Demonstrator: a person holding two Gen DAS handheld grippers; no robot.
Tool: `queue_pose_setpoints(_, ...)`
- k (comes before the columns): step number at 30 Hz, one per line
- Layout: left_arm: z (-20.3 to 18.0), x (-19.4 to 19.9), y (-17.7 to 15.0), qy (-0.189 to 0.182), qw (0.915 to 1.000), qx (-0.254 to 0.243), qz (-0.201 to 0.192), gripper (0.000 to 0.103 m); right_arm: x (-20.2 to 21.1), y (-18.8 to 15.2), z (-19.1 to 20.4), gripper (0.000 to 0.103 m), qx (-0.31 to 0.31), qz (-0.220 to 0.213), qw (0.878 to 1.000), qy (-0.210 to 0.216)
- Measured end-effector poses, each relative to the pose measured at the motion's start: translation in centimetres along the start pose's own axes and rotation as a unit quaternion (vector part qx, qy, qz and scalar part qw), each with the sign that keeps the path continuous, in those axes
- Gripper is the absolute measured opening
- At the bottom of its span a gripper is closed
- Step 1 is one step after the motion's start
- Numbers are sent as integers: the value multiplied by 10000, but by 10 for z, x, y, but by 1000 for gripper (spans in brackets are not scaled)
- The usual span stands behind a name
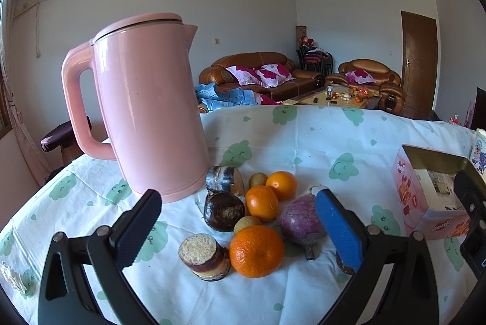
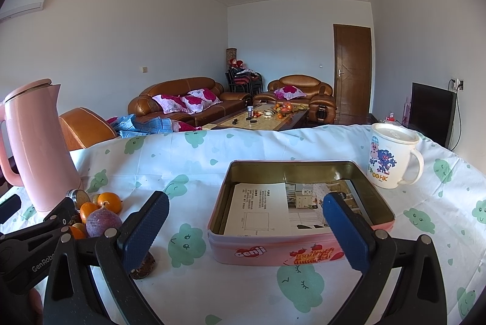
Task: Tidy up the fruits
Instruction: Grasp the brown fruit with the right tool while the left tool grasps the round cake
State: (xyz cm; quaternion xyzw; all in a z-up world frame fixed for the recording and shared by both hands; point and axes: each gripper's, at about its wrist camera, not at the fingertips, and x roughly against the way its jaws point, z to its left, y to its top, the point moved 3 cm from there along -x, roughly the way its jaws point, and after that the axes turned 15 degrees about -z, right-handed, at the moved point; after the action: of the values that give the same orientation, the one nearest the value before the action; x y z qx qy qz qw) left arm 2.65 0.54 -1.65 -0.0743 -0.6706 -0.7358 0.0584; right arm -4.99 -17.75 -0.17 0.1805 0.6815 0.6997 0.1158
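Currently pre-grasp | left gripper (image 1: pixel 240 229) spread wide, empty, over fruit pile beside pink kettle (image 1: pixel 145 103) | nearest orange (image 1: pixel 256 251) between fingers | right gripper (image 2: pixel 246 230) wide, empty, facing open Genji tin (image 2: pixel 273 252) | next: close on orange, carry to tin.

You see pink electric kettle (image 1: pixel 145 109) upright on cloud-print tablecloth (image 2: pixel 194 160) at left. White lidded cartoon mug (image 2: pixel 391 157) stands far right. Behind surface: brown leather sofa (image 2: pixel 182 100) with floral cushions, cluttered coffee table (image 2: pixel 267 115), wooden door (image 2: pixel 352 72), dark TV (image 2: pixel 431 109).
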Motion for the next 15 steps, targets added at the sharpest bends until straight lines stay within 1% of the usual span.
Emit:
queue_pose_setpoints(2, 8, 0, 2, 292, 9994, -185, -94, 103, 2, 1, 3, 100, 30, -46, 9999, 104)
queue_pose_setpoints(4, 22, 0, 4, 621, 9978, -187, -152, 103, 3, 1, 8, 91, 41, -31, 9996, 265)
queue_pose_setpoints(6, 37, 0, 4, 669, 9977, -6, -134, 103, 0, -1, 14, 75, 85, 88, 9989, 461)
queue_pose_setpoints(7, 44, -1, 5, 660, 9977, 115, -93, 103, -2, -2, 18, 71, 95, 166, 9981, 591)
queue_pose_setpoints(8, 49, -1, 4, 631, 9978, 222, -47, 103, -3, -4, 22, 64, 89, 271, 9967, 765)
queue_pose_setpoints(9, 53, -2, 3, 569, 9979, 306, 8, 103, -6, -6, 27, 62, 58, 392, 9945, 965)
queue_pose_setpoints(12, 58, -2, 2, 430, 9983, 359, 145, 103, -11, -14, 45, 62, -34, 770, 9841, 1602)
queue_pose_setpoints(14, 57, -2, 2, 413, 9985, 323, 160, 103, -15, -21, 62, 62, 35, 1077, 9726, 2058)
queue_pose_setpoints(15, 57, -3, 2, 386, 9986, 310, 165, 103, -16, -26, 71, 62, 116, 1246, 9670, 2221)
